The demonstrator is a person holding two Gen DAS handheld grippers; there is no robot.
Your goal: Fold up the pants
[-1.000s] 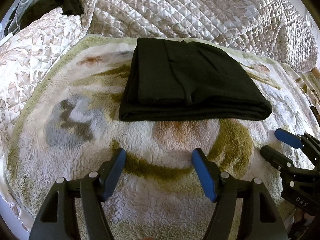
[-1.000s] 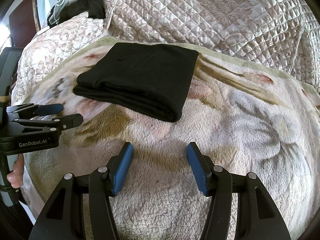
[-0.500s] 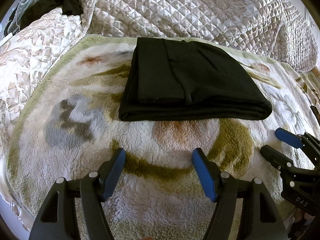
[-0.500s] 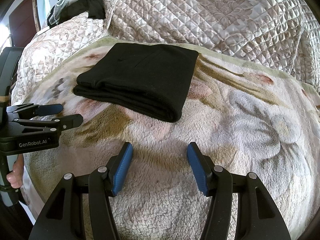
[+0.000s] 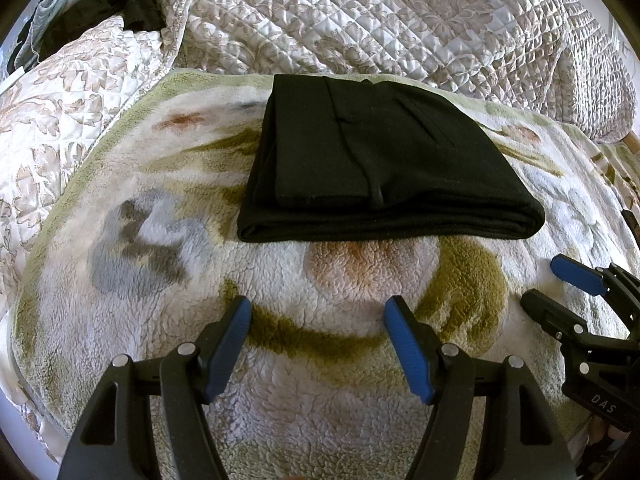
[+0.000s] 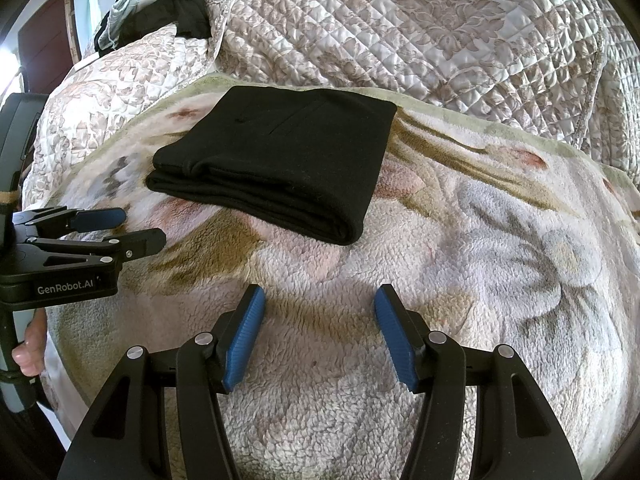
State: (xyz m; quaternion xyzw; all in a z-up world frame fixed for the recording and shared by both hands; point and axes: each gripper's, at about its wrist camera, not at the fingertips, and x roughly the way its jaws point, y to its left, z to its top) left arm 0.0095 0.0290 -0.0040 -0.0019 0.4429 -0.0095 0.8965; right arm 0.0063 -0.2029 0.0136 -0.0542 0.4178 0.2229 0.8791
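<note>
Pants (image 5: 380, 168) lie folded into a thick black rectangle in the upper middle of the left wrist view and the upper left middle of the right wrist view (image 6: 280, 160), resting on the fleece blanket (image 5: 320, 420). That blanket, pale with olive, grey and pink flowers, fills the lower two thirds of both frames. Above it, across the top, runs a quilt (image 5: 400, 20) in cream with a leaf print; dark clothes (image 5: 132, 12) sit heaped in the upper left corner.

The fold looks finished: the layers stack evenly, the near edge is a rounded crease, and no leg or waistband trails out.

The left gripper (image 5: 318, 344) sits at the bottom centre of its own frame and at the left edge of the other view (image 6: 132, 228), jaws apart with only blanket between them. The right gripper (image 6: 318, 332) sits likewise at bottom centre of its frame and at the right edge of the left view (image 5: 560, 288), jaws apart and empty. Both are clear of the pants, on the near side. A fingertip (image 6: 26, 356) shows at the lower left edge.

What remains, I judge, is only a check or a light tidy. To do that well, keep the jaws wide and away from the stack, since a snag on the near crease could drag the top layer askew. If a corner needs squaring, nudge it from the side rather than pinching.
</note>
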